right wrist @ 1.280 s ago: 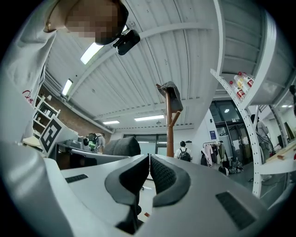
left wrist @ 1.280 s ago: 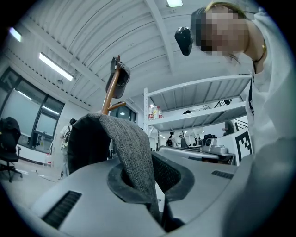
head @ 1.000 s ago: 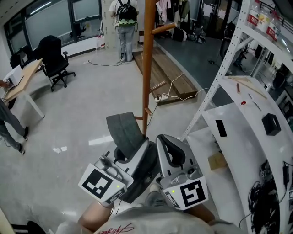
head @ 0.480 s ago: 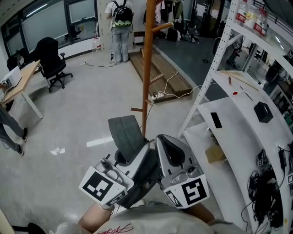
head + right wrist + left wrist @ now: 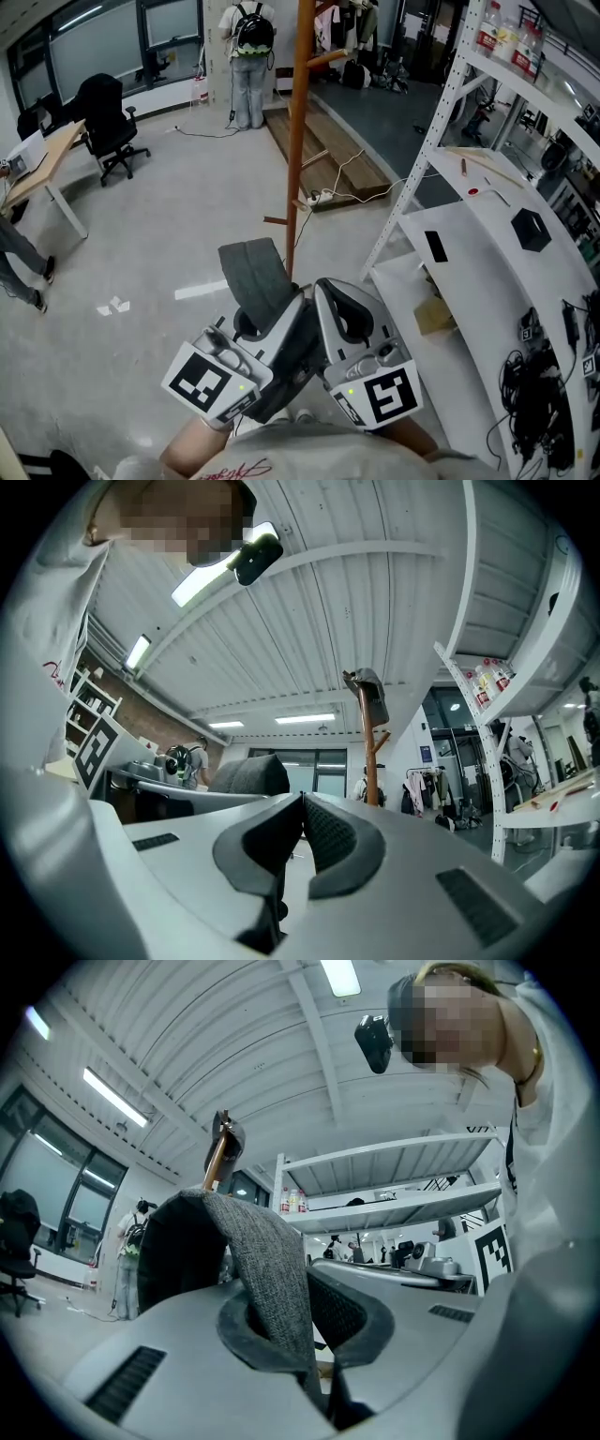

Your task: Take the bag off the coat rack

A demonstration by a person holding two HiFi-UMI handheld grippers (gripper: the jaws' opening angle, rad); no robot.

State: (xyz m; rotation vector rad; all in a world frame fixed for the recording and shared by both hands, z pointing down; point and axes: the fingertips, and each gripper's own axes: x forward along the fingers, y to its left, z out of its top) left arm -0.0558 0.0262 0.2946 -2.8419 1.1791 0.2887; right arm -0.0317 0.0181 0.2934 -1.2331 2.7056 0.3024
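Observation:
A grey felt bag (image 5: 255,275) is pinched in my left gripper (image 5: 284,309), which is shut on it close in front of my body. In the left gripper view the grey felt (image 5: 267,1274) rises from between the jaws of the left gripper (image 5: 305,1344) and folds over to the left. My right gripper (image 5: 336,298) is right beside it, shut with nothing between its pads; the right gripper (image 5: 302,832) shows closed jaws. The orange-brown coat rack (image 5: 298,141) stands just beyond the bag, apart from it; its top (image 5: 368,697) shows in the right gripper view.
A white metal shelf unit (image 5: 487,253) with small items runs along the right. Wooden planks (image 5: 328,159) and a cable lie behind the rack. A black office chair (image 5: 108,117), a desk (image 5: 42,164) and a person with a backpack (image 5: 251,47) are farther off.
The rack and shelves have shifted slightly in the head view, the rack base now a little farther from the bag. Both grippers keep their pose, the left still holding the bag.

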